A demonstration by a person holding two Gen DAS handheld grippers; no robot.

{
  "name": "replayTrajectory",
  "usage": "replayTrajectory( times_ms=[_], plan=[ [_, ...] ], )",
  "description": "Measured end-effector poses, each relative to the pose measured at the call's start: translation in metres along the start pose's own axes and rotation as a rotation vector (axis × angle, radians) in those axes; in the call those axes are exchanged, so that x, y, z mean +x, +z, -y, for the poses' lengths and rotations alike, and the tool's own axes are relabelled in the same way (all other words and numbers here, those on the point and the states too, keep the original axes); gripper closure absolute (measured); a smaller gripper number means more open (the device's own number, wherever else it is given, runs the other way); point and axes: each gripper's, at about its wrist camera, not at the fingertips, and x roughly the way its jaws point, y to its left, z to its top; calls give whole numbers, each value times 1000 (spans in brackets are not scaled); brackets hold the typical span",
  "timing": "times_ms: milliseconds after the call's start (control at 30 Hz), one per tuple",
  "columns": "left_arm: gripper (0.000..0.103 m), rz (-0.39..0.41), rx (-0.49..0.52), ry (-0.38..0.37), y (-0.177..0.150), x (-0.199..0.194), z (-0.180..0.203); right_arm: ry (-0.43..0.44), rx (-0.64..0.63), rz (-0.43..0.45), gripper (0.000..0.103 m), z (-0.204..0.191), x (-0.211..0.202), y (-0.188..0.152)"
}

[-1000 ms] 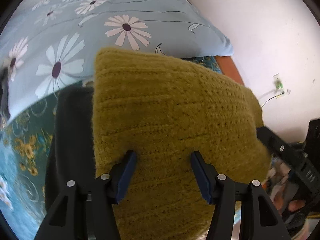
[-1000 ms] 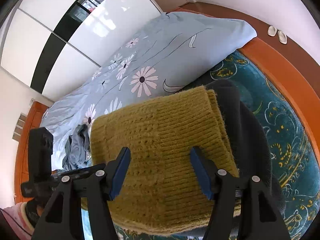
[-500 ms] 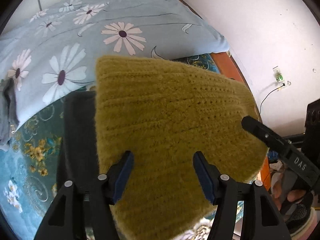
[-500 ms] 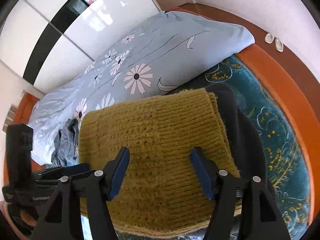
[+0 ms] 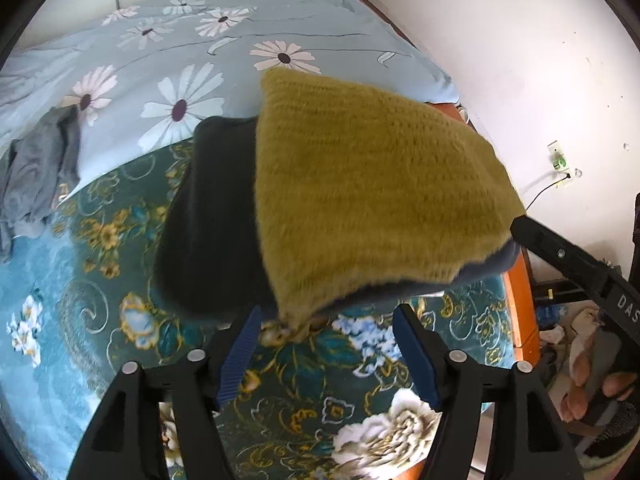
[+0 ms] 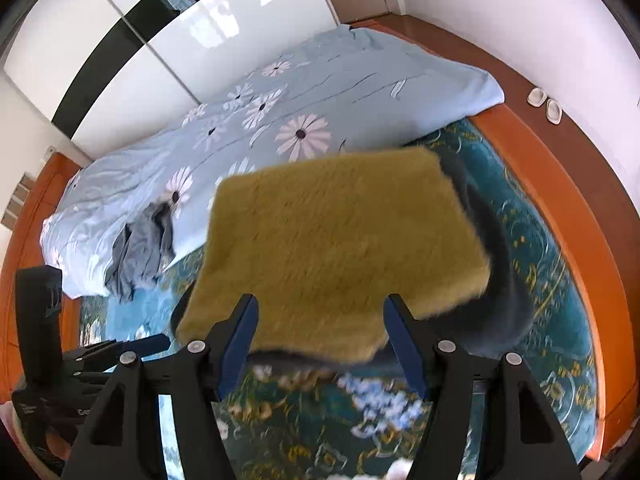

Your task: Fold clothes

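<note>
One folded mustard knit sweater [image 5: 372,184] lies as a thick, fuzzy, roughly square slab on top of one dark folded garment [image 5: 212,216], and both rest on the teal floral bedspread [image 5: 100,280] near the foot of the bed. The knit shows ribbed rows and a woolly edge; the dark piece under it looks smooth and matte and sticks out past the sweater on one side.

Two grippers are in view. The left gripper [image 5: 324,344] has its blue-padded jaws opening, wide apart, with only bedspread and the sweater's near corner between them, nothing pressed. The right gripper [image 6: 320,336] stands with fingers apart too, the sweater's near edge in the gap but untouched by the pads.

Beyond lies one pale blue duvet [image 5: 200,40] printed with white daisies, and one crumpled grey garment [image 6: 140,248] at its edge. An orange wooden bed frame [image 6: 560,168] rims the mattress; two pale slippers [image 6: 545,105] sit beside the white wall
</note>
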Motion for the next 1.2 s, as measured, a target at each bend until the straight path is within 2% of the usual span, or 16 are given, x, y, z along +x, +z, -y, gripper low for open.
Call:
replayTrajectory(
  times_ms=[33, 67, 100, 233, 300, 500, 600, 633, 667, 900, 1067, 1200],
  plan=[
    [26, 9, -7, 3, -8, -4, 0, 2, -3, -15, 34, -2, 1, -6],
    [20, 17, -15, 9, -15, -6, -1, 5, -9, -33, 23, -4, 3, -11],
    [19, 24, -21, 21, -23, -8, -1, 5, -14, -48, 17, -6, 5, -16],
    [15, 44, -27, 92, -43, -11, -4, -13, -58, -120, 16, -11, 14, -34],
    [7, 58, -26, 116, -49, -13, -4, -35, -76, -129, 14, -12, 15, -40],
    [0, 94, -69, 158, -60, -23, -9, -101, -67, -143, 14, -11, 16, -44],
    [0, 113, -89, 181, -65, -28, -11, -139, -63, -149, 11, -10, 18, -46],
    [0, 115, -93, 190, -66, -29, -12, -153, -62, -151, 8, -10, 18, -47],
    [0, 113, -95, 200, -67, -30, -13, -161, -61, -155, 0, -10, 19, -48],
    [0, 123, -79, 193, -73, -38, -12, -176, -77, -170, 0, -21, 17, -61],
    [0, 171, -30, 227, -76, -46, -4, -195, -72, -171, 0, -23, 12, -62],
    [0, 170, -2, 243, -81, -45, 0, -226, -76, -187, 0, -20, 12, -63]
  ],
)
